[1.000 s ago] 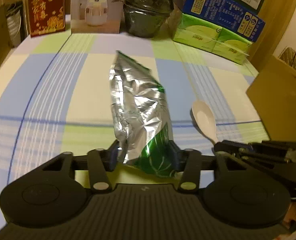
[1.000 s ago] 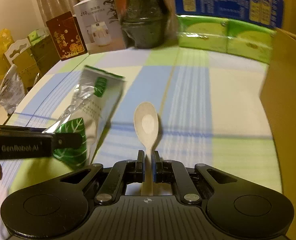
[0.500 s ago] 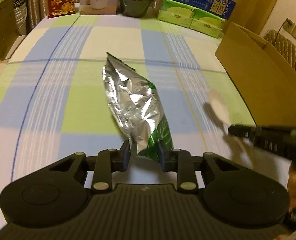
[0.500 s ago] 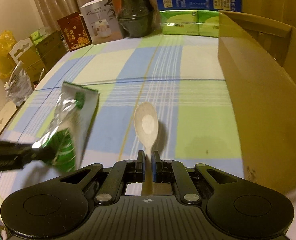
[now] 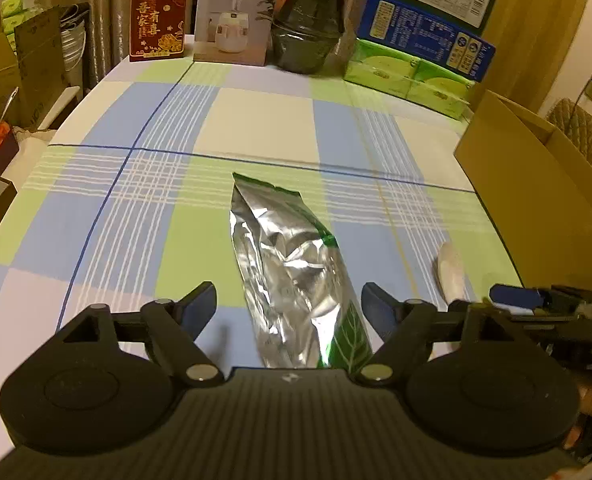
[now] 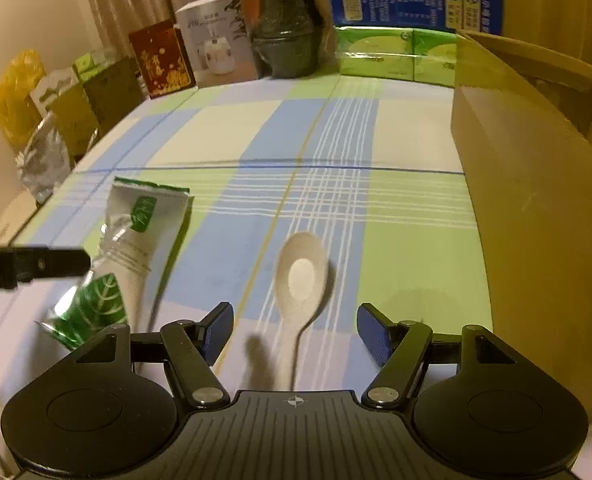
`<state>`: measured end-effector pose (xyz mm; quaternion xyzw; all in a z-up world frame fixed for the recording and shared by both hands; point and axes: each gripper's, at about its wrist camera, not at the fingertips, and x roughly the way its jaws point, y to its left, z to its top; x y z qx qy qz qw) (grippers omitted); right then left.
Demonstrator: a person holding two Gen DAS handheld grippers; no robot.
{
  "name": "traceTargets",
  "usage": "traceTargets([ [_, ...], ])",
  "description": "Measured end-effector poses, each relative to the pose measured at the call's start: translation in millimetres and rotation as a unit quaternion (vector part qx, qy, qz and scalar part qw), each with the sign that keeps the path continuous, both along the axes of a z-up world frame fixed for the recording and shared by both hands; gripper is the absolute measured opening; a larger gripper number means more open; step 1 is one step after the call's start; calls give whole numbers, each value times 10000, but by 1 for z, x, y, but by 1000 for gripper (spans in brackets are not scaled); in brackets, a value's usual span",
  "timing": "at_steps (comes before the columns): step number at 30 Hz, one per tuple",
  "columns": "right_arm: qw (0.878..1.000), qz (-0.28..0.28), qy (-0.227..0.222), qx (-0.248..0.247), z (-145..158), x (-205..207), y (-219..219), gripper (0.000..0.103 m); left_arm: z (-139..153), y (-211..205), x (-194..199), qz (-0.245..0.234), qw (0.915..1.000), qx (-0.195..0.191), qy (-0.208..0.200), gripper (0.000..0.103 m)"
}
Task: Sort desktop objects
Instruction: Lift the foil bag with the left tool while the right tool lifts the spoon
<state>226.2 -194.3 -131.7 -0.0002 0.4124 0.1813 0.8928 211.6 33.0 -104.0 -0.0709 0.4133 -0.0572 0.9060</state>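
A silver foil pouch with green leaf print [image 5: 292,272] lies on the checked tablecloth, its near end between the spread fingers of my left gripper [image 5: 290,310], which is open. The pouch [image 6: 132,240] also shows at the left of the right wrist view. A cream spoon [image 6: 301,280] lies on the cloth with its handle running back between the fingers of my right gripper [image 6: 295,330], open too. In the left wrist view the spoon [image 5: 451,272] lies right of the pouch, beside the right gripper's body.
An open cardboard box [image 6: 543,184] stands along the table's right side. At the far edge are a red packet [image 5: 158,18], a humidifier box [image 5: 236,14], stacked dark bowls [image 5: 309,28], green tissue packs [image 5: 407,76] and a blue carton [image 5: 423,40]. Bags and boxes stand off the left edge.
Both grippers have opened: the left let go of the foil pouch, the right let go of the spoon. Both things now lie on the cloth nearer the front edge, beside the box.
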Motion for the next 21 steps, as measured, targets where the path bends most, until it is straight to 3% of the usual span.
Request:
traceTargets([
  [6,9997,-41,-213,-89,-11,6,11,64,-11,-7,7,-83,9999,97,-29,80],
  [14,9988,-63,-395,-273,-19,12,21,43,-31,-9,17,-95,9999,-2,113,81],
  [16,9984,-34,-439,-355,-19,13,23,28,-35,-10,21,-129,9998,-57,167,82],
  [21,9983,18,-424,-395,-19,14,25,28,-41,-12,32,-178,9995,-63,249,83],
])
